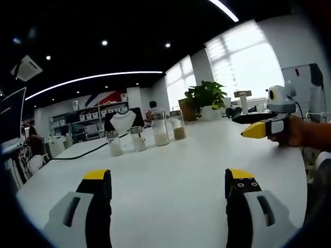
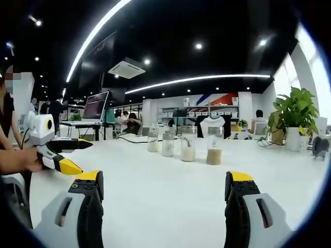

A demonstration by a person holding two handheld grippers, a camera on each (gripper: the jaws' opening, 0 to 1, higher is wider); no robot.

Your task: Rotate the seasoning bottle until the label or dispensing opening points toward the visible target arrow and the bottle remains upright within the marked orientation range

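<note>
Nearest the lens in the left gripper view, the left gripper [image 1: 168, 181] shows its two yellow-tipped black jaws rising from the lower edge, spread wide apart over the bare white desk [image 1: 176, 170], with nothing between them. Beyond them, toward the far side of the desk, four clear seasoning bottles stand upright in a row, apart from one another: two short bottles with pale contents [image 1: 114, 143] [image 1: 137, 139], then a taller bottle of pale grains [image 1: 160, 129], then a taller bottle of tan grains [image 1: 178, 125]. All four are well apart from the jaws. A black cable [image 1: 85, 152] runs across the desk to the left of the row. Behind the row stands a white neck-shaped display form [image 1: 123, 121]; to its right is a potted plant [image 1: 207, 98] in a white pot before bright windows [image 1: 243, 67]. At the right of this view a hand [image 1: 292, 132] holds the right gripper [image 1: 247, 124] above the desk; its yellow and black jaws are parted and hold nothing.

In the right gripper view, the right gripper [image 2: 164, 186] likewise shows its jaws wide open and empty over the desk [image 2: 165, 191]. The same four bottles stand ahead, well clear of the jaws: short [image 2: 152, 140], short [image 2: 167, 145], tall pale [image 2: 188, 144], tall tan [image 2: 214, 146]. At the left, a hand [image 2: 20, 160] holds the left gripper [image 2: 80, 155], its jaws parted and empty. A monitor [image 2: 96, 106] stands on a farther desk, and the plant [image 2: 295, 111] is at the right. No bottle label or target arrow can be made out at this size.
</note>
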